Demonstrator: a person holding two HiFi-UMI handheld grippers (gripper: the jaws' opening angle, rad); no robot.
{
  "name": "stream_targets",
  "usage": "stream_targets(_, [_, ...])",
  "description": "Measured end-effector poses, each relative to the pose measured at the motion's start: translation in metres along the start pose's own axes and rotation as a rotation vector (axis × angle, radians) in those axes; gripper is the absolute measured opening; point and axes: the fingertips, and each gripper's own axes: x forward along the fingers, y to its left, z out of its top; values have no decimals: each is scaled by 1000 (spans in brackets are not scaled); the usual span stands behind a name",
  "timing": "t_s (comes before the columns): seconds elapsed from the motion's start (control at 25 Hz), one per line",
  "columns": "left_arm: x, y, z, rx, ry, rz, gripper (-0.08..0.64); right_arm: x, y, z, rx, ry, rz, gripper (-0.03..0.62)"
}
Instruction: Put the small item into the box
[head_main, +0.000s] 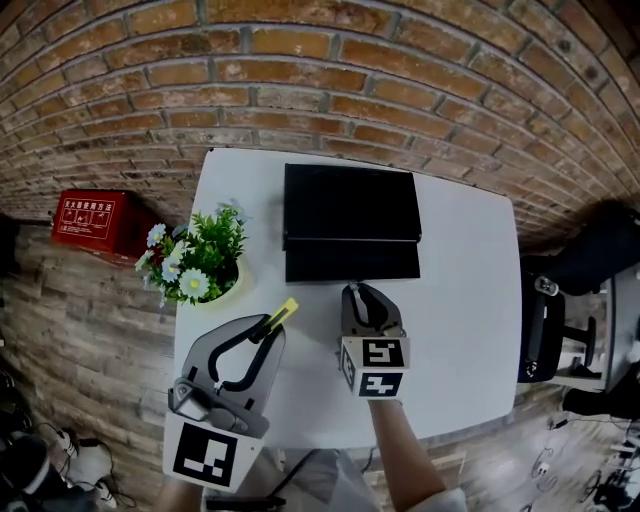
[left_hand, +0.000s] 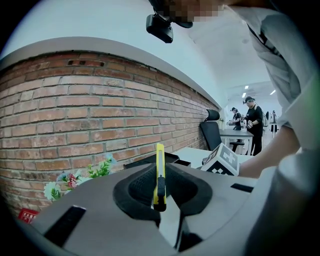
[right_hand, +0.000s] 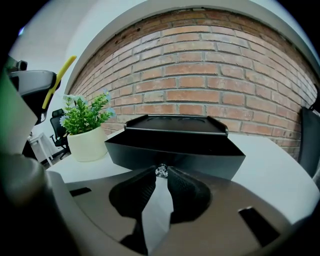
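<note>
the left tongs (left_hand: 159, 186) are pressed together on a yellow utility knife (left_hand: 159, 162), which stands upright between the pads with its black slider facing the camera and its upper end rising above the jaw tips. in the head view these tongs hang over the near left part of the white surface (head_main: 470, 330), and the knife points up and away toward the black box (head_main: 350, 205), well apart from it and outside it. the right tongs (right_hand: 161, 176) are closed almost fully, pinching a small shiny knob (right_hand: 161, 171) at their very tips, right against the middle of the front wall of the box; whether the knob is fixed to that wall cannot be told. the box sits at the far middle of the surface, with a flat rimmed top and a lower part that juts forward toward the person. left of the box, near the left edge of the surface, stands a potted plant (head_main: 200, 262) with green leaves and white flowers in a pale pot. behind the surface runs a red brick wall (head_main: 300, 80). on the wooden floor (head_main: 90, 340) to the left lies a red case (head_main: 92, 222) with white print. a black office chair (head_main: 560, 300) stands off the right side. in the left gripper view, people (left_hand: 252, 120) stand by desks far back in the room.
</note>
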Motion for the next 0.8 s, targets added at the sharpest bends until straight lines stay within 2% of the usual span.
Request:
stream_targets(0.44, [-8,-9,4,15,-10,-20,54,-27,12,-24,25,37,4,94])
stream_targets(0.8, [-16,-14,16,33,-29,-18,54,-41,12,-16,57,-11,-26,94])
